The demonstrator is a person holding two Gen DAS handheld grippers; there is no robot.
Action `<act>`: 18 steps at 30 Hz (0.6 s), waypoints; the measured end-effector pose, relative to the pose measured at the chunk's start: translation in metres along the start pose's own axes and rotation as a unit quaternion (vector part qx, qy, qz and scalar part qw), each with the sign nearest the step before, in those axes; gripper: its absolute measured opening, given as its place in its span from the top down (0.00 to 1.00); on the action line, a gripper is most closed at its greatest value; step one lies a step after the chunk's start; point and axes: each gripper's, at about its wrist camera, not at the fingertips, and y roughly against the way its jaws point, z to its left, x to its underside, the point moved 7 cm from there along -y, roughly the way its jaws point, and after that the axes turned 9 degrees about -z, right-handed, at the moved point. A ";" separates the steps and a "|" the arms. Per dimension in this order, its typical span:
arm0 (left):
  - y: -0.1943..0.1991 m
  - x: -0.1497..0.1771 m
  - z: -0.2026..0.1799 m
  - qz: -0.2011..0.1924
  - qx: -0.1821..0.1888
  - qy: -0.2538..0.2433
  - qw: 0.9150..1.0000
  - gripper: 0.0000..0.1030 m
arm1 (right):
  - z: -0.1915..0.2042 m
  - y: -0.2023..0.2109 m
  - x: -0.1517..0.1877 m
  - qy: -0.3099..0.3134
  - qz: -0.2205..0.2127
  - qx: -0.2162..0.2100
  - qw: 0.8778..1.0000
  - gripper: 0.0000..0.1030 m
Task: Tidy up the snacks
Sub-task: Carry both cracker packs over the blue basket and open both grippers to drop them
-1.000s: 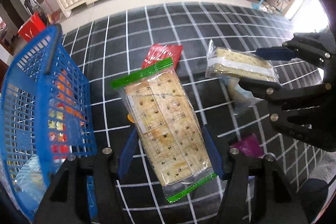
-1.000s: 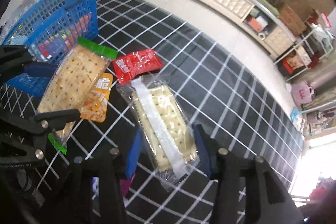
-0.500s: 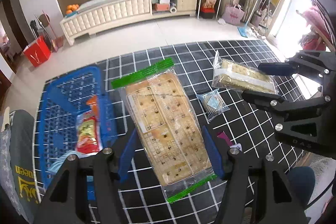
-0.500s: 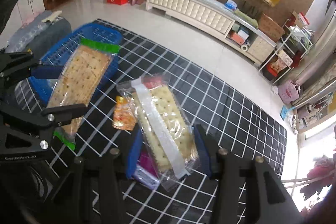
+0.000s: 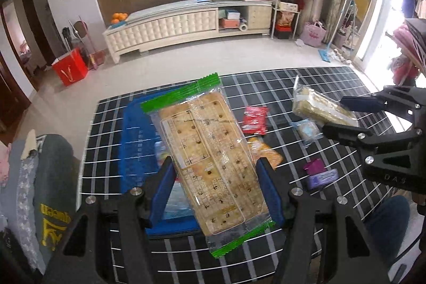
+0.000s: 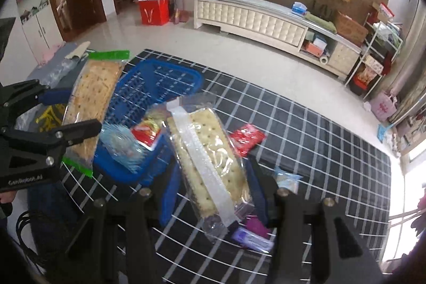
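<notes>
Now each gripper's fingers (image 5: 165, 185) clamp a cracker pack (image 5: 210, 156) above the blue basket (image 6: 159, 87).

Blue basket (image 5: 138, 135) blurred, contents partly behind cracker pack (image 5: 210, 159); pack print illegible.

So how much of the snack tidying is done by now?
Partly. A few packets already lie in the blue basket. The left gripper holds a green-edged cracker pack; the right gripper holds a white-striped cracker pack. The red packet, purple packet and some others are left on the mat.
</notes>
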 end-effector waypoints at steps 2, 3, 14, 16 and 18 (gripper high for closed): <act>0.001 0.001 0.012 0.002 -0.006 -0.002 1.000 0.43 | 0.008 -0.006 -0.002 -0.004 0.001 -0.003 1.000 0.48; 0.000 0.002 0.018 0.004 -0.008 -0.001 1.000 0.43 | 0.011 -0.010 -0.003 -0.005 0.002 -0.005 1.000 0.48; -0.046 0.014 0.064 0.047 0.015 0.031 0.998 0.43 | 0.033 -0.059 -0.009 -0.048 0.011 0.001 0.999 0.48; -0.057 0.017 0.068 0.053 0.021 0.032 0.998 0.43 | 0.033 -0.070 -0.009 -0.053 0.018 0.005 0.998 0.48; -0.066 0.018 0.070 0.058 0.025 0.033 0.997 0.43 | 0.033 -0.080 -0.008 -0.061 0.024 0.005 0.998 0.48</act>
